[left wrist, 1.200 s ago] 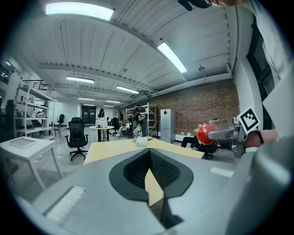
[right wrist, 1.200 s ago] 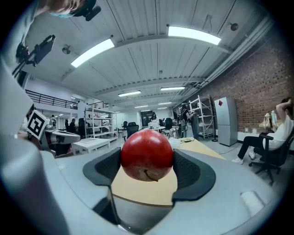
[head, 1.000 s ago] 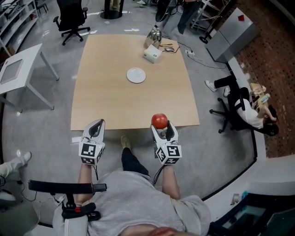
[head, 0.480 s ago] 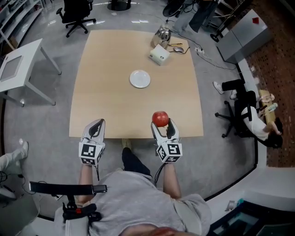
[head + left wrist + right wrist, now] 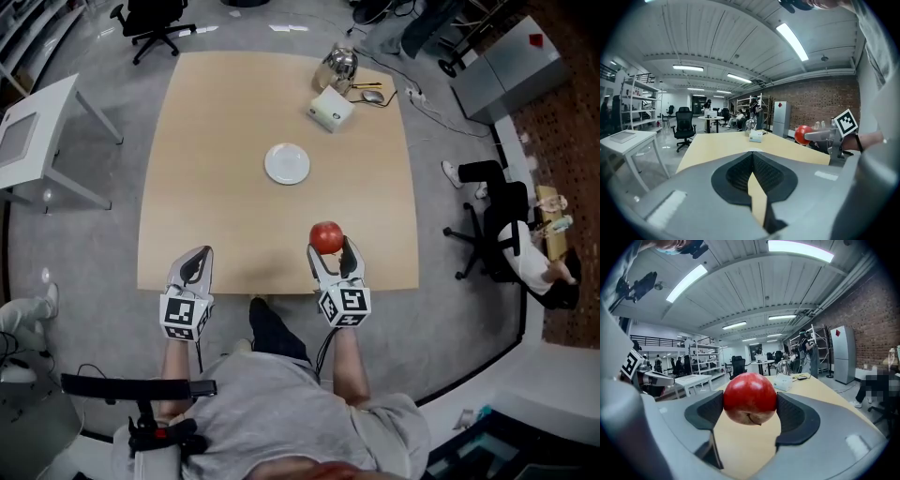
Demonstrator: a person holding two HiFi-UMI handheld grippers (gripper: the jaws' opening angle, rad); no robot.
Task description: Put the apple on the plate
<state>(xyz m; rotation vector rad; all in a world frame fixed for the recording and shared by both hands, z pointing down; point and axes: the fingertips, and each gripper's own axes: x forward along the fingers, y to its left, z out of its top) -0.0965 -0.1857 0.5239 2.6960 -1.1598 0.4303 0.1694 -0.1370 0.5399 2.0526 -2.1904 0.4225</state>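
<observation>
Right tongs (image 5: 328,251) clamped on red apple (image 5: 325,236), left tongs (image 5: 195,258) closed, empty; carry step, I judge, next reaching forward to white plate (image 5: 287,163).

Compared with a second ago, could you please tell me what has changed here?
The person has moved toward the table: the apple, earlier level with its near edge in the right gripper, now hangs over the table, closer to the plate. Nothing was grasped or released. The right gripper stays shut on the apple, the left gripper stays shut and empty, and the plate lies where it was.
</observation>
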